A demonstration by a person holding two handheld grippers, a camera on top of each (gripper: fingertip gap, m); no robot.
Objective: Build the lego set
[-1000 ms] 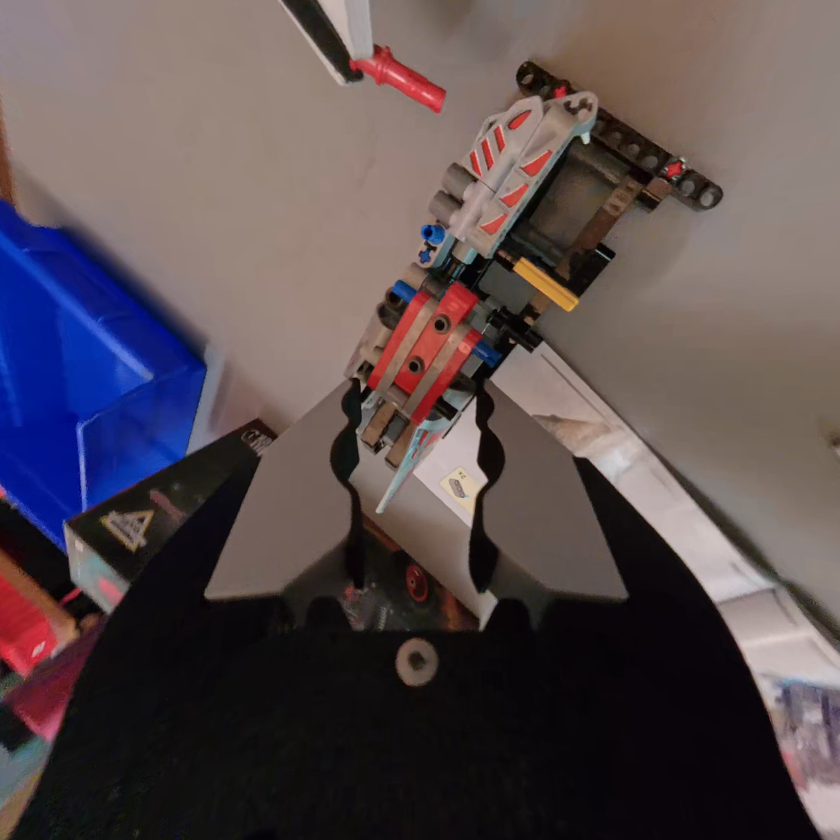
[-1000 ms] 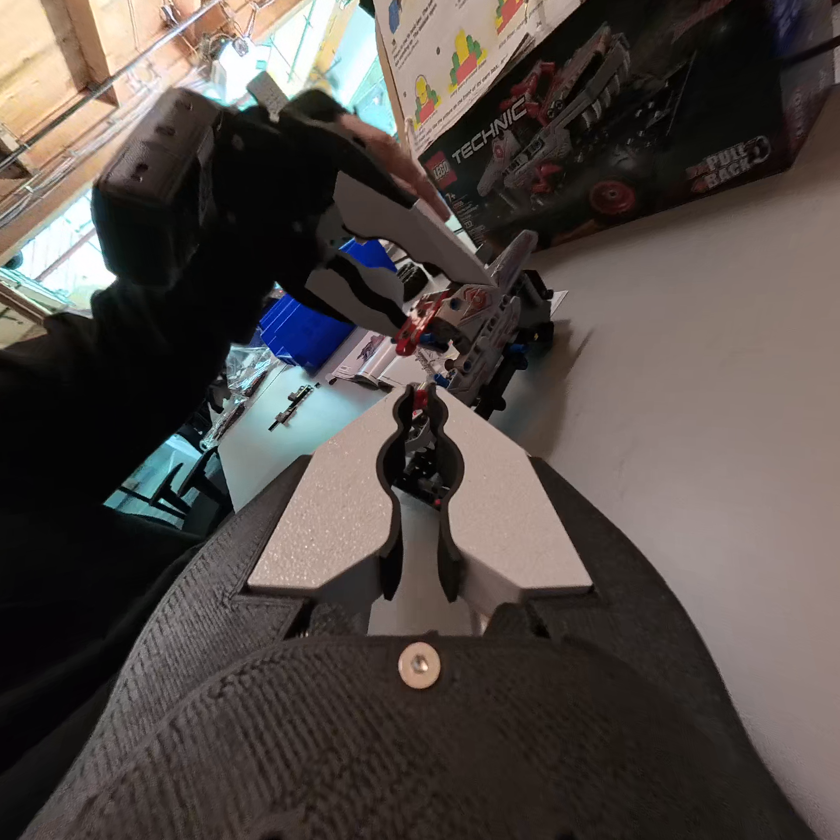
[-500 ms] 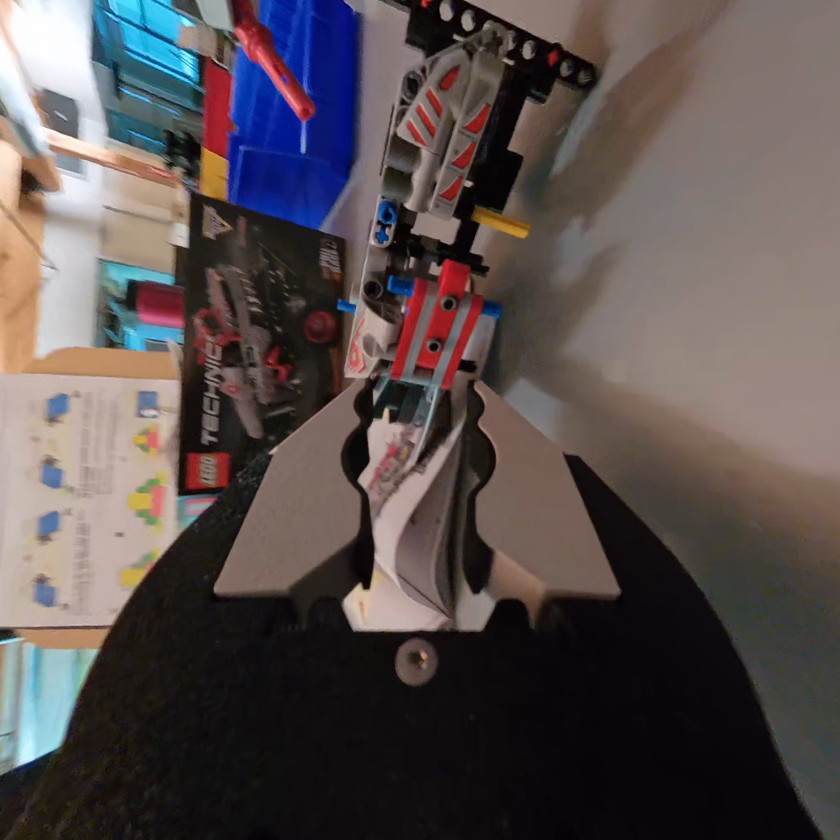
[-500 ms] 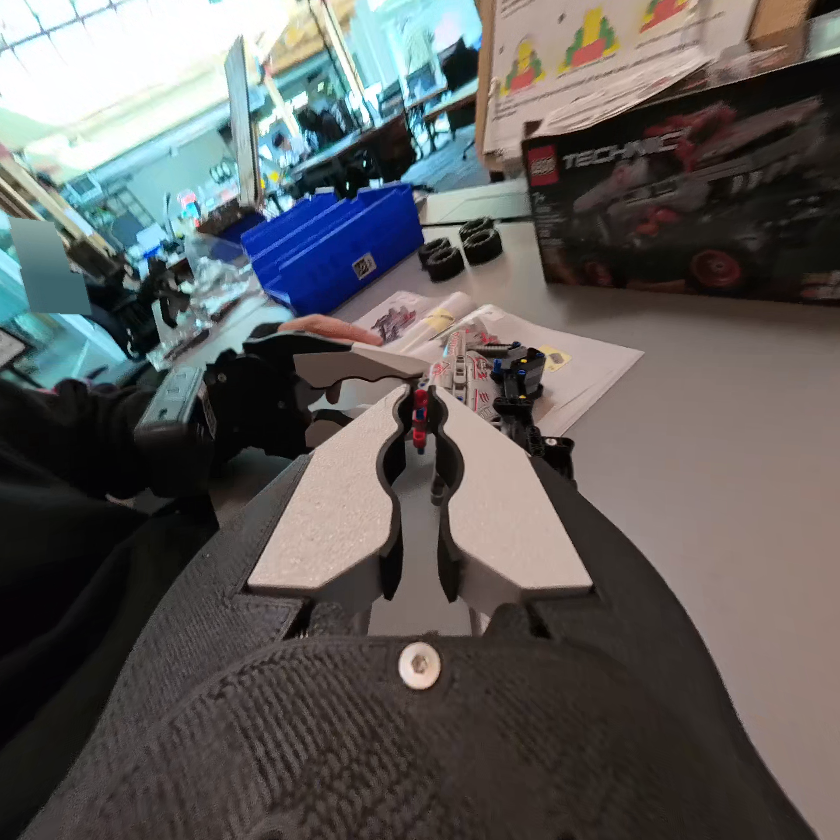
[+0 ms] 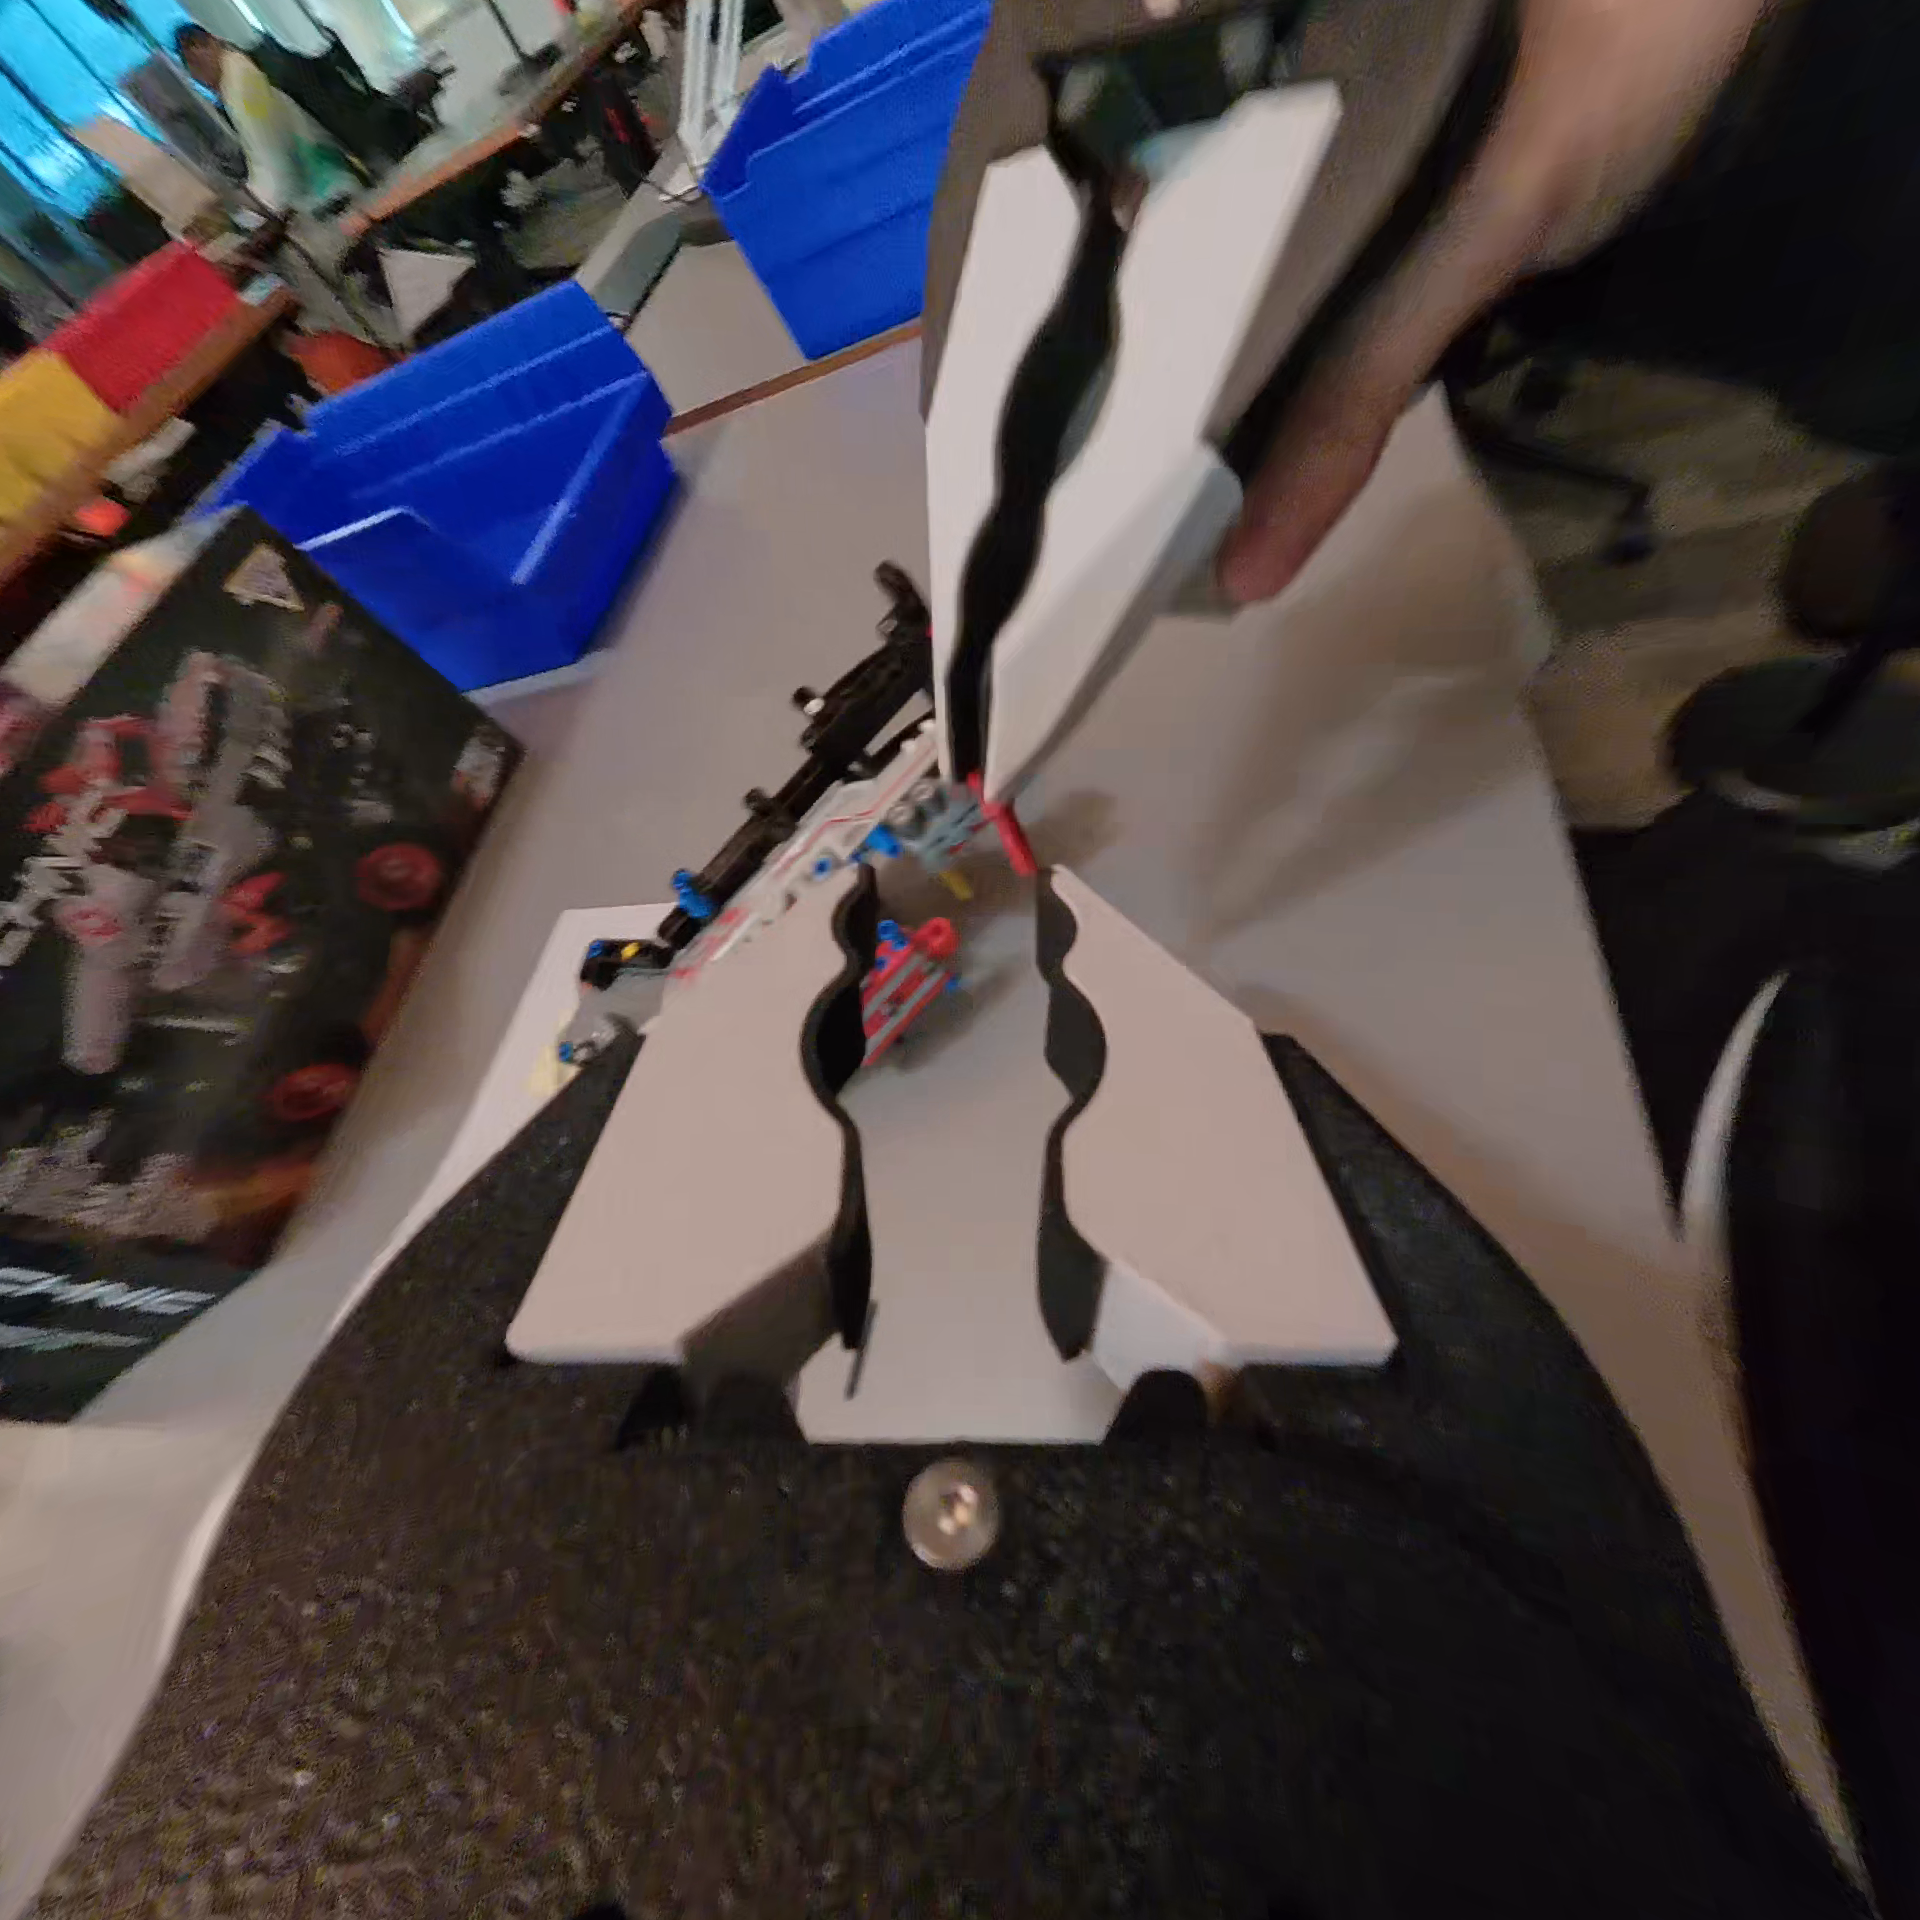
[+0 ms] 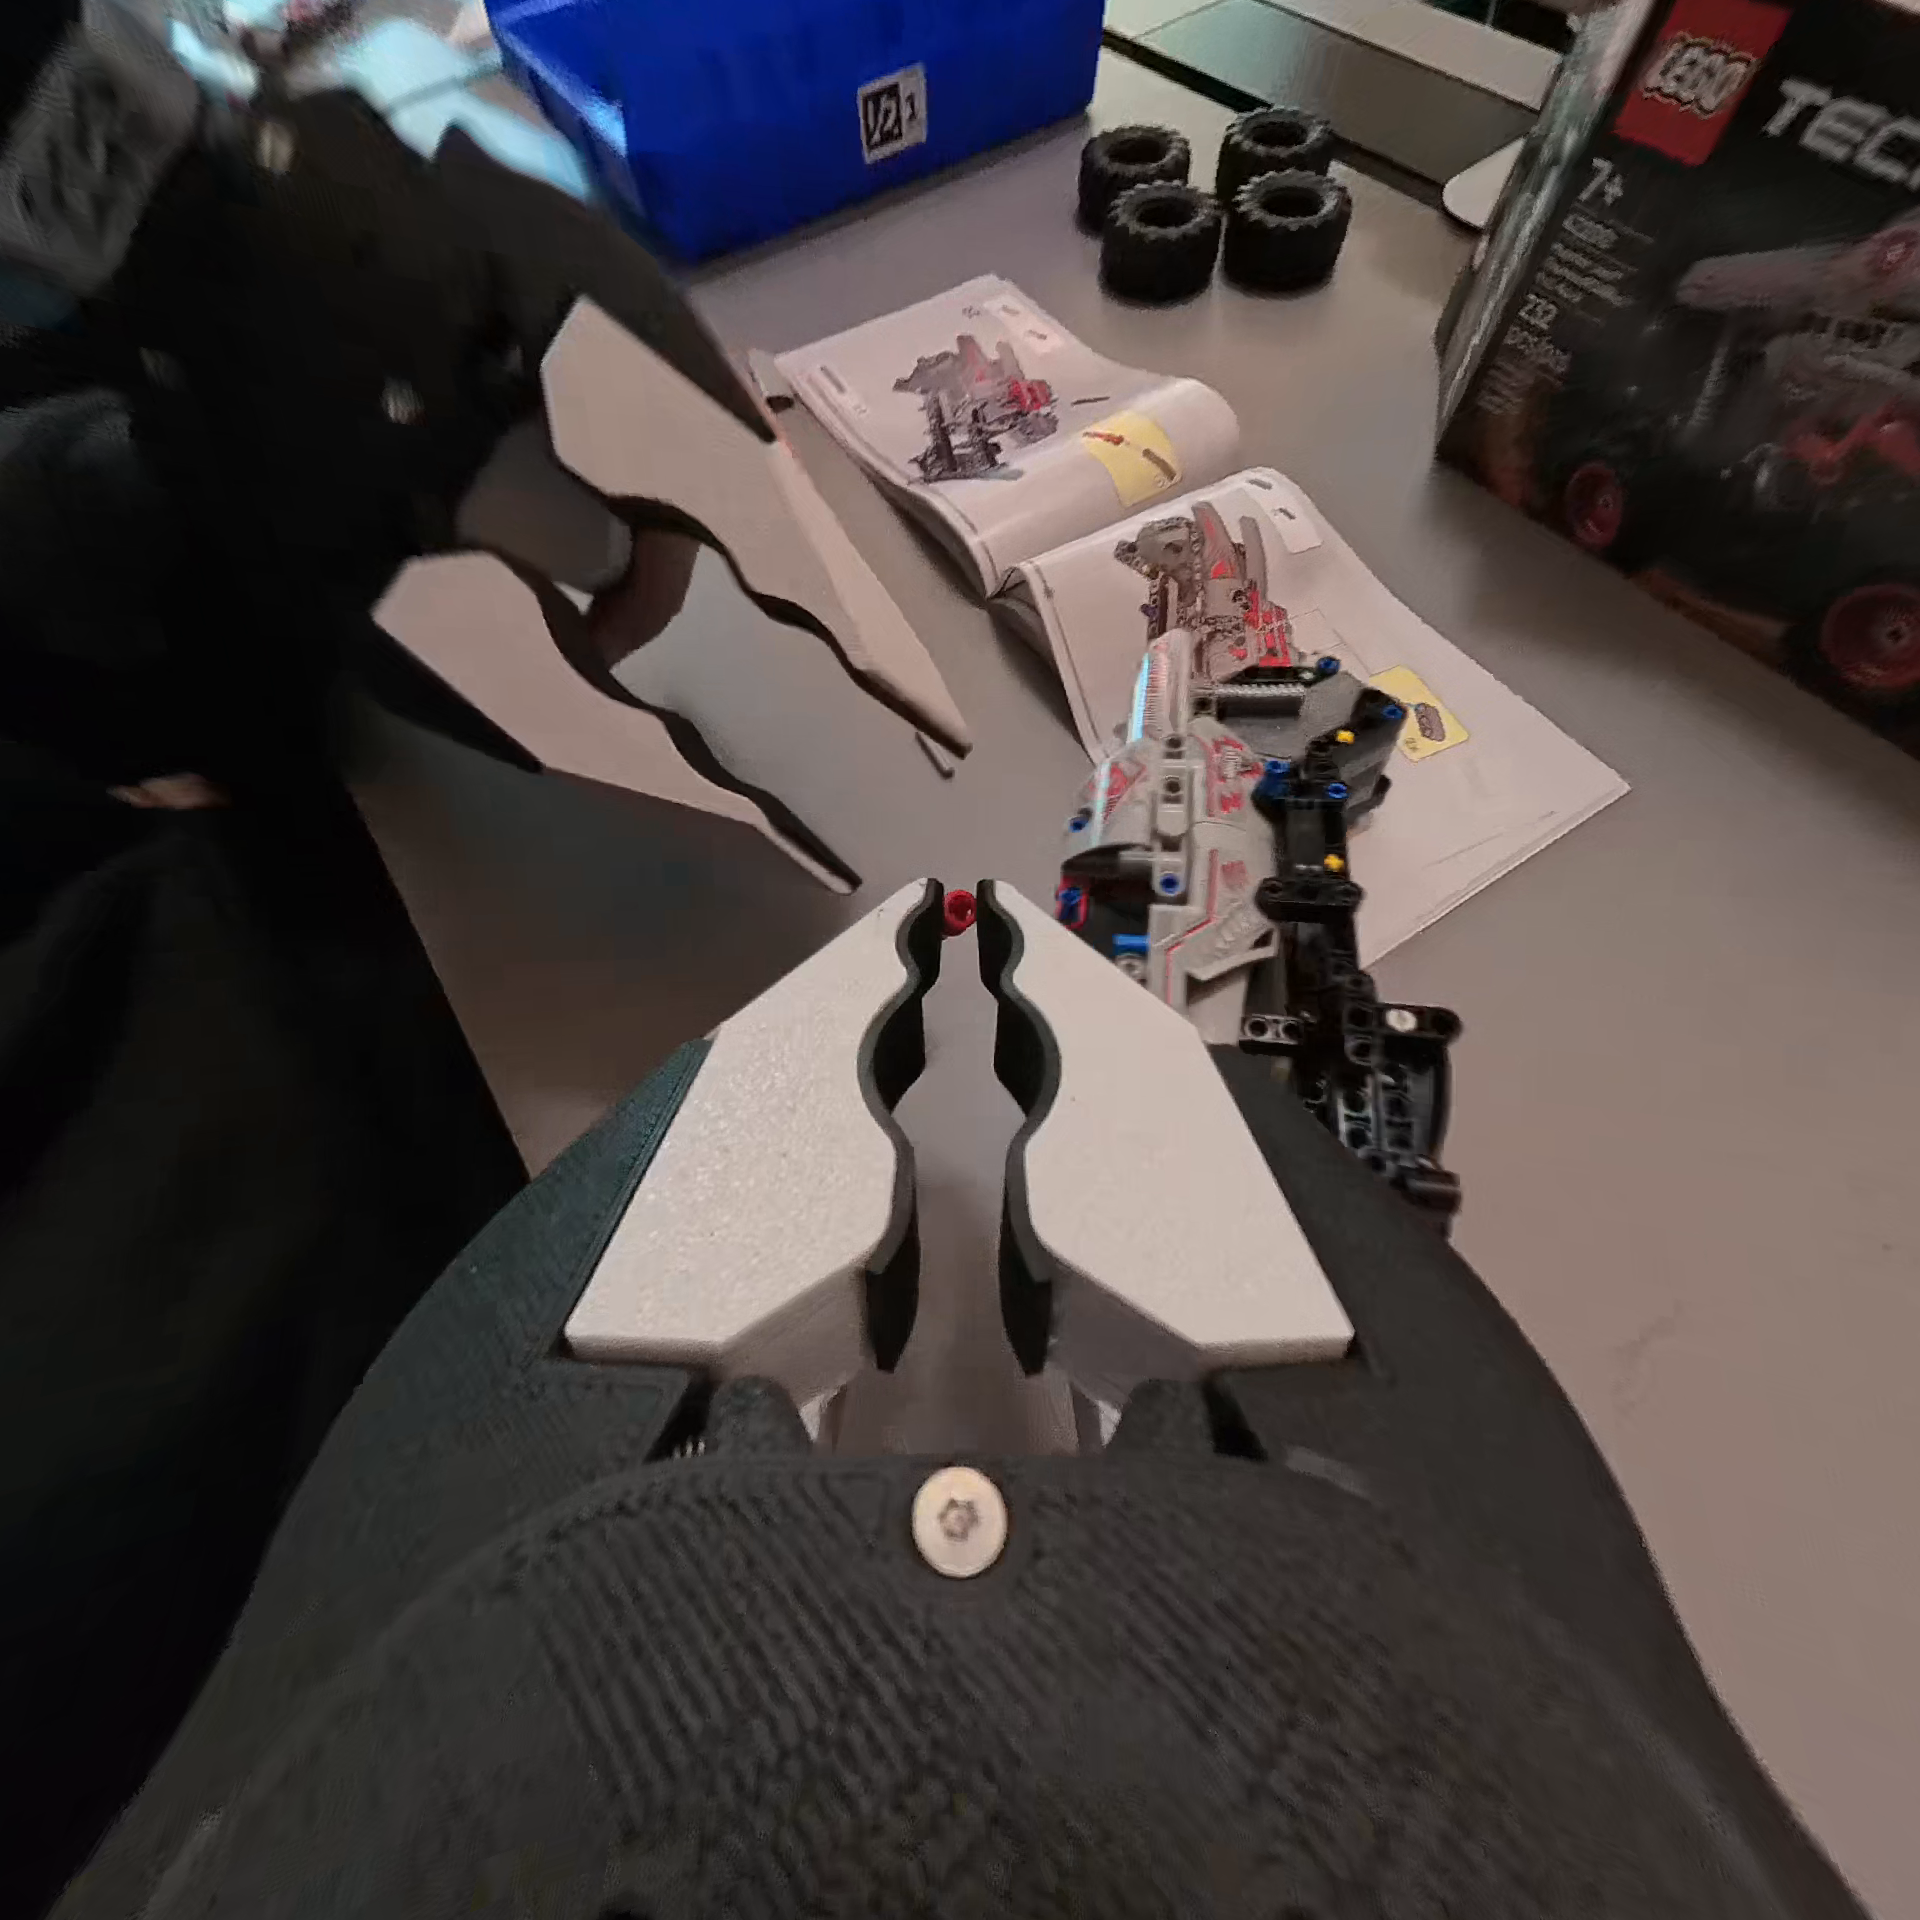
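The part-built lego model (image 6: 1195, 831), grey, red and black, lies on the grey table with its far end on the open instruction booklet (image 6: 1039, 457). It also shows in the left wrist view (image 5: 821, 862). My left gripper (image 5: 956, 894) is open and empty just short of the model's red end; the right wrist view shows it (image 6: 904, 816) open at the left. My right gripper (image 6: 958, 914) is shut on a small red pin (image 6: 958, 909) beside the model's near end. In the left wrist view the right gripper (image 5: 971, 774) points down with the pin (image 5: 1006, 836) at its tip.
Several black tyres (image 6: 1216, 197) stand at the back by a blue bin (image 6: 790, 94). The set's dark box (image 6: 1714, 416) stands at the right, left in the left wrist view (image 5: 187, 883). More blue bins (image 5: 468, 499) behind. A hand (image 5: 1403, 364) holds the right gripper. My left and right fingertips are right by each other.
My left gripper has let go of the model, opened and drawn back; the model now lies on the table. My right gripper, still holding the red pin, has come down beside the model.
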